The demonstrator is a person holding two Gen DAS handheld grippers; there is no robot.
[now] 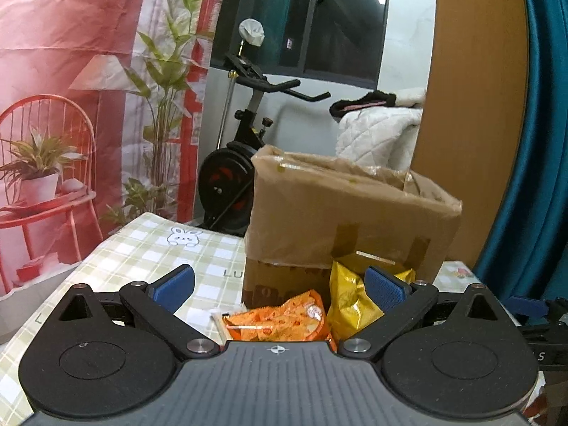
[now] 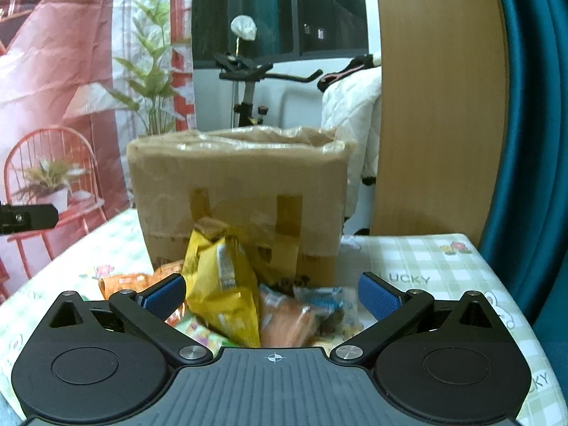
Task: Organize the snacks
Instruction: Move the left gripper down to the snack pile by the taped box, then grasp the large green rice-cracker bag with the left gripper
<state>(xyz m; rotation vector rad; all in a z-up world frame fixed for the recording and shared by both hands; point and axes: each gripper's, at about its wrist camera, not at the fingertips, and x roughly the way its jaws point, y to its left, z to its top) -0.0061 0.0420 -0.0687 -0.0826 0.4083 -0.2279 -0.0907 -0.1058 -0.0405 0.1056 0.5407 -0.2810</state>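
A cardboard box (image 1: 351, 220) lined with plastic stands on the checked tablecloth, also in the right wrist view (image 2: 241, 195). Snack packs lie in front of it. In the left wrist view an orange pack (image 1: 280, 319) and a yellow bag (image 1: 349, 301) lie between the fingers of my left gripper (image 1: 280, 289), which is open and empty. In the right wrist view the yellow bag (image 2: 220, 284) stands upright, with an orange pack (image 2: 287, 319), a blue-and-white pack (image 2: 326, 301) and a green pack (image 2: 198, 330) beside it. My right gripper (image 2: 271, 294) is open and empty around them.
The tablecloth (image 2: 426, 266) ends at the right near a teal curtain (image 2: 532, 142). A wooden panel (image 2: 440, 106), an exercise bike (image 1: 241, 149) and a red printed backdrop (image 1: 71, 106) stand behind the table. Part of the left gripper (image 2: 25, 218) shows at the left edge.
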